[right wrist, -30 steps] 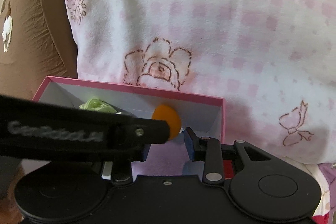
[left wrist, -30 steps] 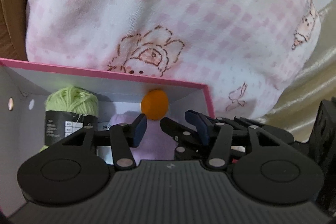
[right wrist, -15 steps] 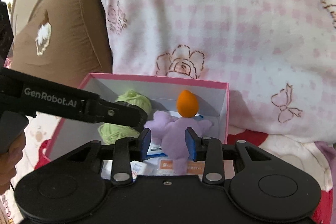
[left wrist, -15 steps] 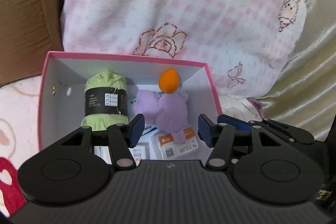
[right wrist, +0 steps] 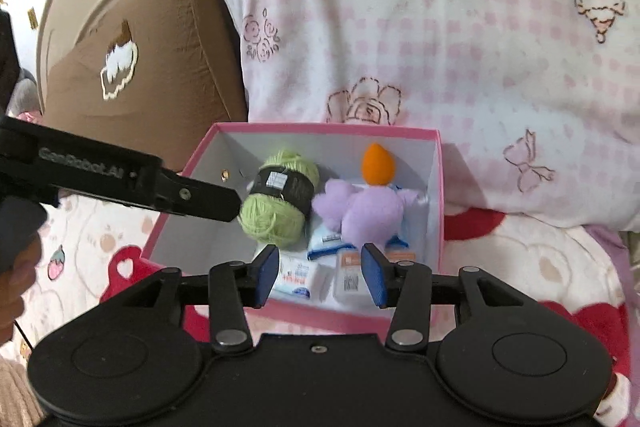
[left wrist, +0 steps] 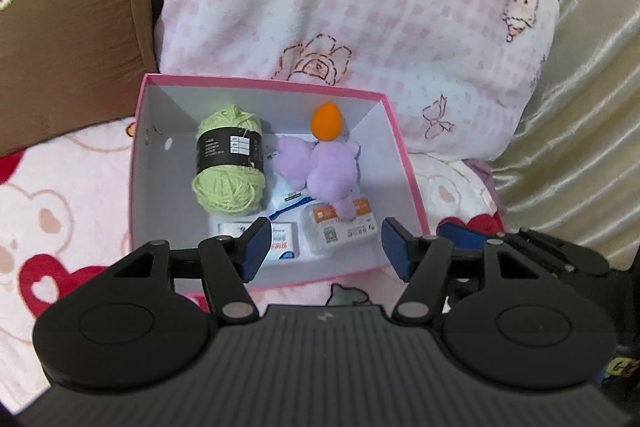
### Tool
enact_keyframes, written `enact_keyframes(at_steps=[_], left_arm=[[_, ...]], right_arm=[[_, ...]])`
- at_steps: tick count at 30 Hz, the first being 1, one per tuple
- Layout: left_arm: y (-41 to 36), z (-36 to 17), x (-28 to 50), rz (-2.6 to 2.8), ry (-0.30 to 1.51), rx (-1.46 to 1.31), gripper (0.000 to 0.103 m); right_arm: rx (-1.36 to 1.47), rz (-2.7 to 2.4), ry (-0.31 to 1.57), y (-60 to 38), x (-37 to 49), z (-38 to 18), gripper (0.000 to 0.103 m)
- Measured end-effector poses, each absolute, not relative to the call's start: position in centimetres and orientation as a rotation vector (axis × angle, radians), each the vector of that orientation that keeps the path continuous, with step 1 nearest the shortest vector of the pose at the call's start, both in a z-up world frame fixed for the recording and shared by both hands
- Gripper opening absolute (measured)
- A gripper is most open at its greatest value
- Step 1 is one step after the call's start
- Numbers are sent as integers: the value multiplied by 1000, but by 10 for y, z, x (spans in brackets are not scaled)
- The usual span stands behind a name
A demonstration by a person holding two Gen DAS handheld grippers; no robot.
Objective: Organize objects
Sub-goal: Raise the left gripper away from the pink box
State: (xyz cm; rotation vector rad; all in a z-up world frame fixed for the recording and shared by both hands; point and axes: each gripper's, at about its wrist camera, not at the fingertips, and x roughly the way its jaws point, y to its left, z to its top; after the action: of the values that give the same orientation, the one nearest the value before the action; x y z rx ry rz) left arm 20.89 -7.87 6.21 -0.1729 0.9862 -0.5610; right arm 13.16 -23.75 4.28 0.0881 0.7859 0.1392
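Observation:
A pink box with white inside walls lies on the bed. It holds a green yarn ball, a purple plush toy with an orange tip, and small white packets. My left gripper is open and empty above the box's near edge. My right gripper is open and empty over the near edge too. The left gripper's black body crosses the right wrist view at left.
A large pink-checked pillow leans behind the box. A brown cushion stands at the left. A beige satin fabric lies at the right. The bedspread is pink with bears and red hearts.
Both grippers have pulled back and up from the box, so the whole box and its contents now show. Both jaws have opened wider.

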Motion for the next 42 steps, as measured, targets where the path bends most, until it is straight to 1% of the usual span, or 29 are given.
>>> enact_keyframes(at_steps=[6,16,17,20,23,33,42], left_arm=[[-64,72,183,-541,995,-168,61],[-37,81,130,-473,996,-135,61],[-36,86,124,-480,986,-132,61],[-31,98,105,-468,944,-104,62],[-25,102,93,-471,931,-109,64],[-22,92,73,-455,932,-90,66],[-22,87,54,-360,853,-8,68]], right_arm=[[100,144,763,-233,108,59,52],[74,139,748,-214,68,68,54],[69,148,741,-211,63,71,55],[24,173,698,-200,49,79,61],[-9,165,677,-195,40,84,62],[18,132,706,-211,15,82,63],[58,109,720,-220,0,76,68]])
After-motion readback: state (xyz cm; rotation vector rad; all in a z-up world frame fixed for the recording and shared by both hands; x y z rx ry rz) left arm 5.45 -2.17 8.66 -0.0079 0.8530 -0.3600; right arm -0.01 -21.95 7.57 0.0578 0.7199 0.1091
